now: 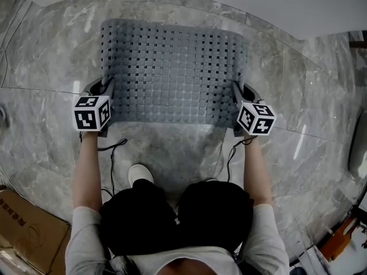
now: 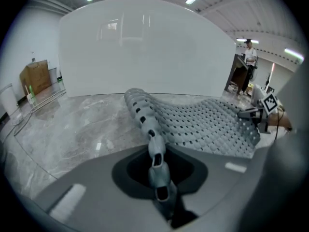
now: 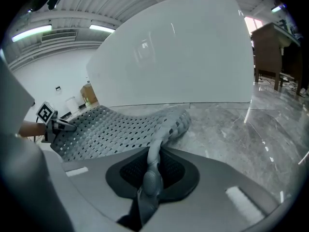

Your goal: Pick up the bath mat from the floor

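**A:** Two pairs of tongs, and both are clamped. The left tongs [image 2: 161, 180] are pinched narrow on the left edge of the bath mat [image 2: 207, 124], with the grey holed rubber squeezed right between the jaws.

**B:** Same story opposite. The right tongs [image 3: 148, 180] are nipped tight on the mat's right edge, and a rolled fold of it runs straight up out of the jaws.

**A:** From the head view, each grip sits on a side edge, close to the near corners. The left marker cube [image 1: 92, 112] and the right marker cube [image 1: 256, 118] sit level with each other, with a bare forearm behind each one.

**B:** And the mat itself?

**A:** It's stretched flat between the two grips. The near edge is raised and throws a shadow on the floor [image 1: 46, 67] beneath it. The far end lies down on the grey marble; the right gripper view shows the far corner curled on the stone.

**B:** Beyond that corner is a big white panel [image 2: 145, 47], standing just behind the mat.

**A:** Further out, thin black cables [image 1: 112, 150] trail from the tongs back towards the person, who is crouched low with one white shoe [image 1: 139, 173] planted just short of the mat.

**B:** A cardboard box [image 1: 26, 222] sits on the floor at the person's left, well clear of the mat.
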